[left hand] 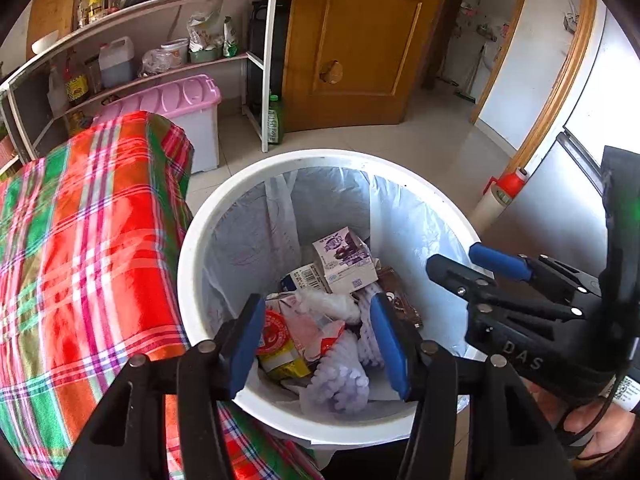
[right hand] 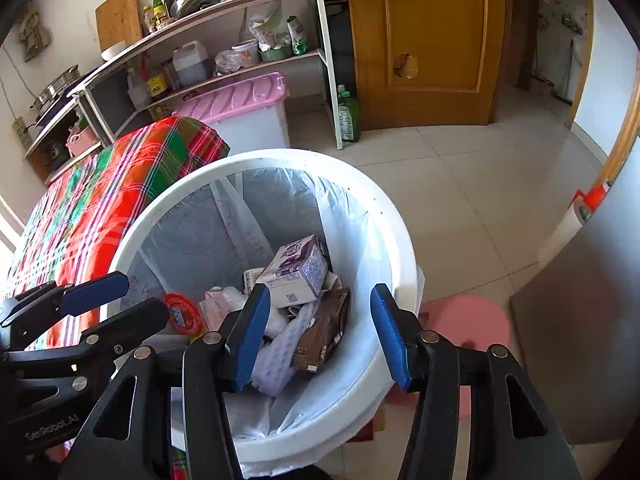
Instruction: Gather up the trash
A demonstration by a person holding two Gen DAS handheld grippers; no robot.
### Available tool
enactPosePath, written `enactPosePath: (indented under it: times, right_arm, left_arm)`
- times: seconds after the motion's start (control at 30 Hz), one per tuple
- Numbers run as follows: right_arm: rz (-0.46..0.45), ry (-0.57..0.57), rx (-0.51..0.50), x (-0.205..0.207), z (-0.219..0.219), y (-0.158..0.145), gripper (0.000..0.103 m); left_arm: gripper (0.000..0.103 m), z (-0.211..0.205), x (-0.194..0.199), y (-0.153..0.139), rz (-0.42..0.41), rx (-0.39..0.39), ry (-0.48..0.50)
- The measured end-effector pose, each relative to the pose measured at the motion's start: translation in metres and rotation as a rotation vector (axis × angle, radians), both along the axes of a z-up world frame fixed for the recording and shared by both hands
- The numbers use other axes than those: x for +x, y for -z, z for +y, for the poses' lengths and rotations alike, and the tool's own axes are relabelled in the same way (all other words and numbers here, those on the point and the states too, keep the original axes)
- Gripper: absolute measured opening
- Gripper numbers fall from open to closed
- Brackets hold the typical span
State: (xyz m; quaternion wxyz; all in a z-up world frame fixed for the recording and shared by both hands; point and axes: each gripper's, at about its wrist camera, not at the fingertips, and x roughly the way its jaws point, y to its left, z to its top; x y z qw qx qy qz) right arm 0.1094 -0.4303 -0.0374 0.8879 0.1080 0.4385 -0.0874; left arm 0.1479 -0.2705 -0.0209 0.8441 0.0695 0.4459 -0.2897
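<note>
The plaid tabletop [left hand: 80, 240] fills the left, and just to its right stands the white bin [left hand: 188, 264], lined with a thin clear bag [left hand: 404, 216] folded over the rim. The trash lies at the bottom: at 9 o'clock in the bin a red-and-yellow carton [left hand: 276, 340], in the middle crumpled white wrap [left hand: 332, 304] and a foam net [left hand: 340, 380], at 12 o'clock a purple-printed milk box [left hand: 344, 260], and at 3 o'clock a brown packet [right hand: 324, 328].

The left hand-held gripper [left hand: 316, 344] hangs over the bin's near rim with its blue pads apart and nothing pressed between them; the trash seen through the gap lies below. The right hand-held gripper [right hand: 320, 336] sits beside it over the bin, pads likewise apart and empty.

The left wrist view alone shows the person's hand [left hand: 596, 436] at 4 o'clock, a red-capped roll [left hand: 500, 196] leaning by the grey cabinet at 3 o'clock, and the carton's face. The right wrist view alone shows a pink stool [right hand: 472, 320] on the floor at 4 o'clock, a stove with a steamer [right hand: 60, 84] at 9 o'clock, and the brown packet in full. Both show the shelf [left hand: 160, 0], pink-lidded box [left hand: 180, 96], green bottle [left hand: 275, 120] and wooden door [left hand: 360, 40] at 12 o'clock.
</note>
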Motion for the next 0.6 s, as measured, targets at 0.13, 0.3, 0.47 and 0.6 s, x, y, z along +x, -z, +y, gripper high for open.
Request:
enactPosePath:
  times: [0.13,0.3,0.47,0.6]
  right_arm:
    - [-0.037,0.012,-0.014,-0.011,0.005,-0.009,0.053]
    - [-0.103,0.038,-0.019,-0.036,0.012,-0.021,0.053]
    - [-0.174,0.061,-0.012,-0.063,0.023,-0.034,0.053]
    - [-0.214,0.080,-0.065,-0.085,0.039,-0.044,0.053]
  left_arm:
    - [0.059,0.007,-0.011,-0.010,-0.061,-0.008,-0.013]
    - [0.060,0.020,-0.030,-0.025,-0.160,-0.001,-0.042]
    - [0.060,0.034,-0.049,-0.034,-0.201,-0.019,-0.066]
    - [0.060,0.043,-0.066,-0.040,-0.240,-0.017,-0.077]
